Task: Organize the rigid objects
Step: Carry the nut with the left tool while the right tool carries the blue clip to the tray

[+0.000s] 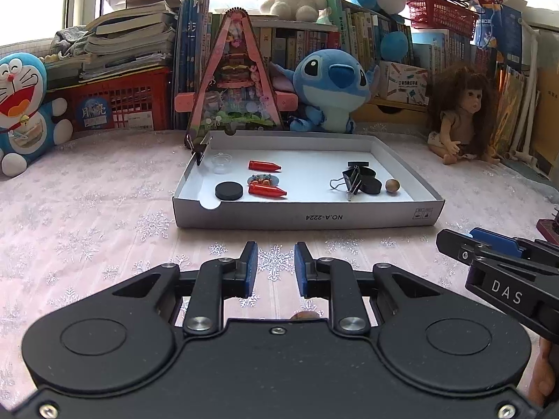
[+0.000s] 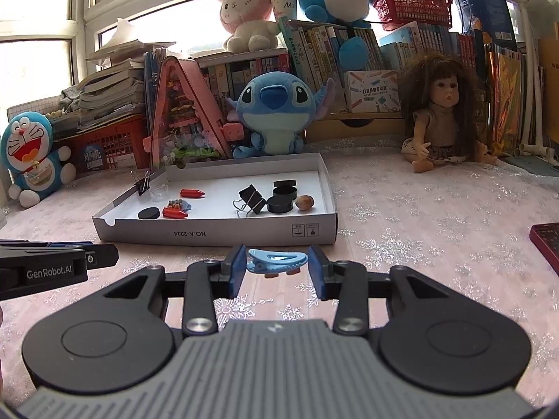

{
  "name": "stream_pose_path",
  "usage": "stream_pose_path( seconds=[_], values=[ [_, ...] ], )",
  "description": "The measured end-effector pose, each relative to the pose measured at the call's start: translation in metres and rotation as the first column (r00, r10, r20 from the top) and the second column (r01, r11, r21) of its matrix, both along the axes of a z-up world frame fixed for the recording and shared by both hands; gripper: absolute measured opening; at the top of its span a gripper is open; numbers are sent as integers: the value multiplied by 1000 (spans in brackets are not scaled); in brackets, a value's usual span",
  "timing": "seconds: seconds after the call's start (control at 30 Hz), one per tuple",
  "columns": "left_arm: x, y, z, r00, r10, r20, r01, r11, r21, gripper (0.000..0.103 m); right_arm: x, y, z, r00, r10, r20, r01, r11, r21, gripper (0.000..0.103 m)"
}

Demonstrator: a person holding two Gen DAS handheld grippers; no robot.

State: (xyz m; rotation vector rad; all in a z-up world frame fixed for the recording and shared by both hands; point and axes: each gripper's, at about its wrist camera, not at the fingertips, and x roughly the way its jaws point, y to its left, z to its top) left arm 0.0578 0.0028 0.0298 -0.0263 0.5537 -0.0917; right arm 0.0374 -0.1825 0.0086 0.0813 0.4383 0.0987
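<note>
Left wrist view: left gripper (image 1: 276, 268) closed to its narrowest with nothing between the pads, facing a white tray (image 1: 307, 214) printed "NO.A-2224" upside down; "DAS" readable on the right gripper (image 1: 454, 241) – mostly cut off. Right wrist view: right gripper (image 2: 277, 267) partly spread, a blue hair clip (image 2: 277, 261) spanning both pads – just short of the tray (image 2: 216, 234); "GenRobot.AI" legible at left.

Hair clip (image 2: 277, 261) before box (image 2: 216, 234) of oddments
</note>
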Motion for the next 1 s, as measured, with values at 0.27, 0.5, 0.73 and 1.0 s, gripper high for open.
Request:
stream_pose_path(
  seconds=[0.27,0.5,0.73,1.0],
  values=[
    [6,3,3,1000,1,2,-1,1000,-19,21,7,0,5,1000,8,-1,-8,1000,1,43],
    [17,10,12,1000,20,17,-19,999,-50,21,19,1,14,1000,21,12,-21,1000,11,43],
    [31,18,23,999,39,33,-37,998,-60,21,28,0,20,1000,23,21,-23,1000,4,43],
    [11,16,8,1000,-22,-9,21,997,-70,21,28,-6,15,1000,10,5,-10,1000,9,44]
  ],
)
